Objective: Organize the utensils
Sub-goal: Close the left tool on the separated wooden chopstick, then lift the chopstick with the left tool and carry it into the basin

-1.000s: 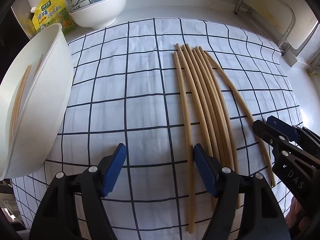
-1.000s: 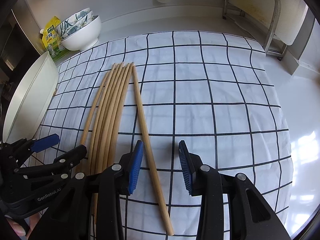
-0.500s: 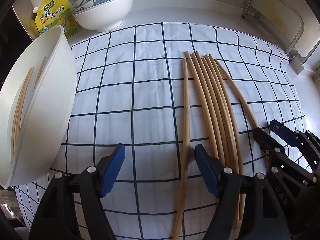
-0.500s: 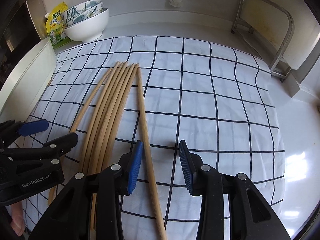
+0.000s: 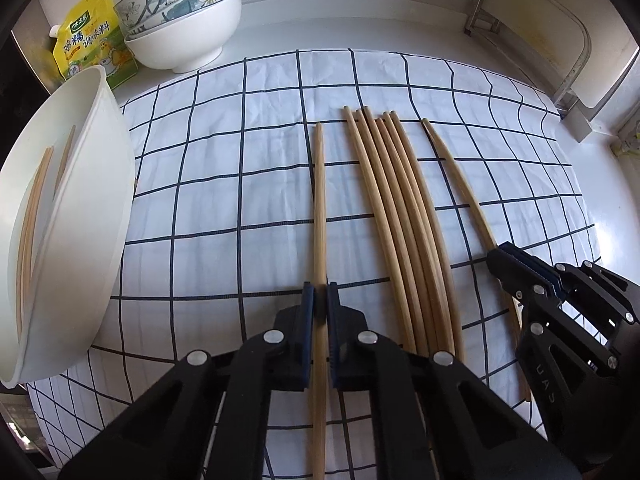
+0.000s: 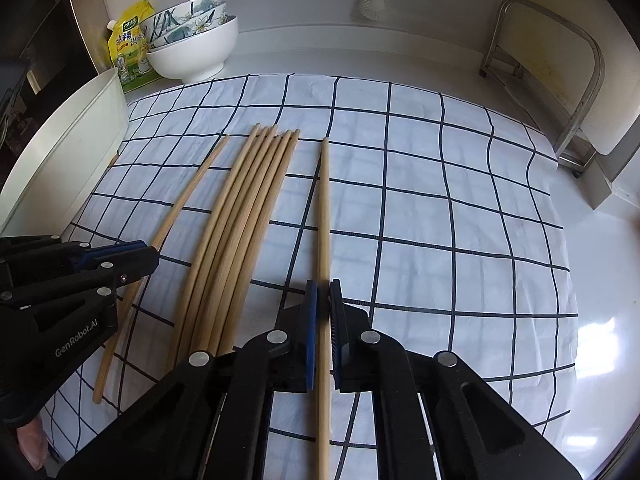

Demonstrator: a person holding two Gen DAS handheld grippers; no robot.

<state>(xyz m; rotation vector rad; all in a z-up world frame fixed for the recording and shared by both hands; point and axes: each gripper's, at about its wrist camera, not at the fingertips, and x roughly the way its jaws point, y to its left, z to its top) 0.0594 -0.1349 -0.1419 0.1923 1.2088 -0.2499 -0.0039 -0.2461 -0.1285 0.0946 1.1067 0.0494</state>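
My left gripper [image 5: 319,293] has its jaws closing, blue pads pressing on one wooden chopstick [image 5: 319,200] that lies apart, left of a bundle of several chopsticks [image 5: 400,220] on the checked cloth [image 5: 208,208]. In the right wrist view my right gripper [image 6: 324,294] is likewise closing, its pads pressed on a single chopstick [image 6: 325,208] right of the same bundle [image 6: 248,220]. Each gripper shows in the other's view: the right gripper [image 5: 502,254] and the left gripper [image 6: 149,253]. A white tub [image 5: 96,208] at the left holds a few chopsticks [image 5: 32,216].
Stacked bowls [image 5: 188,40] and a yellow seasoning packet [image 5: 88,44] stand at the back left. A metal rack [image 5: 560,40] stands at the back right. White counter [image 6: 600,300] runs along the cloth's right side.
Both grippers went from open to shut, each on a chopstick. The left one's chopstick has moved left, away from the bundle; the right one's has moved right of it.
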